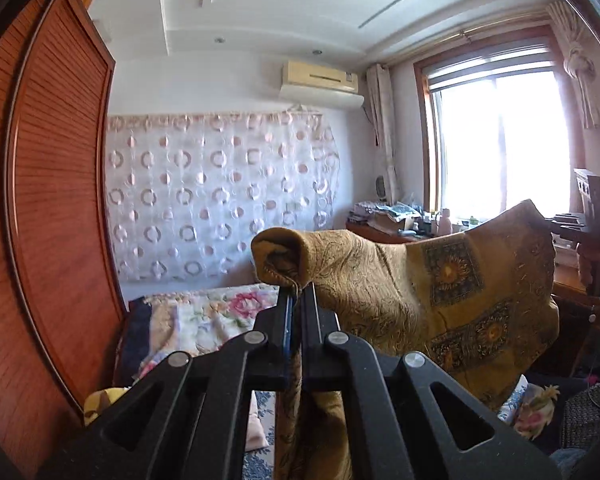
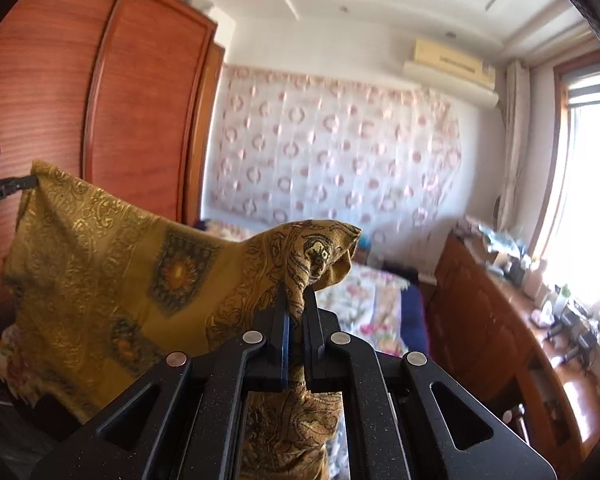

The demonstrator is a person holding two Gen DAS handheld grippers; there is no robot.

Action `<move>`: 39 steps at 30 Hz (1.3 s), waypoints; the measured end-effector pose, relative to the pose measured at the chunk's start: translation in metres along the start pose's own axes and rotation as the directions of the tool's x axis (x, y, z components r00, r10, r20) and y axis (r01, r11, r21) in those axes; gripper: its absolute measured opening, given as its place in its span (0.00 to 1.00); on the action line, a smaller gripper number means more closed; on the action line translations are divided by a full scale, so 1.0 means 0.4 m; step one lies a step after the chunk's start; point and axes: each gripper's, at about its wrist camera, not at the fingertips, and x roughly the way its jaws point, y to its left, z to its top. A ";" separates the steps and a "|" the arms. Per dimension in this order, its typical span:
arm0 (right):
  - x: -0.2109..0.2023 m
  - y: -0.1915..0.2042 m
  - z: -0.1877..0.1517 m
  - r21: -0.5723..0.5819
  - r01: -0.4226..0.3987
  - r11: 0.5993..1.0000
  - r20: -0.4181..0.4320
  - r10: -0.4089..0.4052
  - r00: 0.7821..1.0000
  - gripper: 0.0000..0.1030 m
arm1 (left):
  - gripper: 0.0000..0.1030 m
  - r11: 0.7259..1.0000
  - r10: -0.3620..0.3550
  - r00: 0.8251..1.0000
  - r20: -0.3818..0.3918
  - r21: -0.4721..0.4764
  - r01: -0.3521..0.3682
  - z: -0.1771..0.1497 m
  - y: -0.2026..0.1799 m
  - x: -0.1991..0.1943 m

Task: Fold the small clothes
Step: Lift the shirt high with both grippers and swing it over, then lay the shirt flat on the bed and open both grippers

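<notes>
A mustard-yellow patterned cloth with dark sunflower squares hangs stretched in the air between both grippers. My left gripper is shut on one corner of it; the corner bunches above the fingertips. The right gripper shows at the cloth's far corner on the right. In the right wrist view my right gripper is shut on the other corner of the cloth. The left gripper holds the far corner at the left.
A bed with a floral cover lies below, also in the right wrist view. A red-brown wardrobe stands at the left. A cluttered wooden desk runs under the bright window. A dotted curtain covers the far wall.
</notes>
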 end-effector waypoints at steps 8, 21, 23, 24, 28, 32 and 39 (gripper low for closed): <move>-0.068 0.011 0.024 0.008 -0.034 0.999 0.040 0.034 0.999 0.02 | 0.00 0.999 0.044 0.999 0.013 -0.007 -0.044 0.019 0.055 -0.039; 0.171 -0.049 -0.027 0.021 0.008 1.000 -0.114 -0.005 0.993 0.02 | 0.01 0.985 0.172 0.972 -0.161 0.020 -0.171 -0.084 0.115 0.344; 0.282 -0.074 -0.062 0.028 0.040 0.999 -0.176 -0.035 0.984 0.02 | 0.03 0.971 0.239 0.939 -0.248 0.056 -0.233 -0.148 0.130 0.463; 0.356 -0.091 -0.089 0.044 0.069 0.997 -0.210 -0.058 0.976 0.02 | 0.03 0.967 0.256 0.918 -0.302 0.088 -0.240 -0.188 0.134 0.531; 0.615 -0.189 -0.244 0.263 0.172 0.949 -0.460 -0.033 0.887 0.11 | 0.24 0.977 0.202 0.849 -0.489 0.037 -0.210 -0.343 0.162 0.697; 0.711 -0.204 -0.366 0.273 0.205 0.940 -0.536 -0.029 0.844 0.24 | 0.34 0.980 0.168 0.824 -0.541 -0.003 -0.201 -0.417 0.153 0.715; 0.676 -0.161 -0.495 0.245 0.194 0.950 -0.580 -0.016 0.814 0.29 | 0.35 0.984 0.121 0.812 -0.571 -0.036 -0.172 -0.478 0.076 0.598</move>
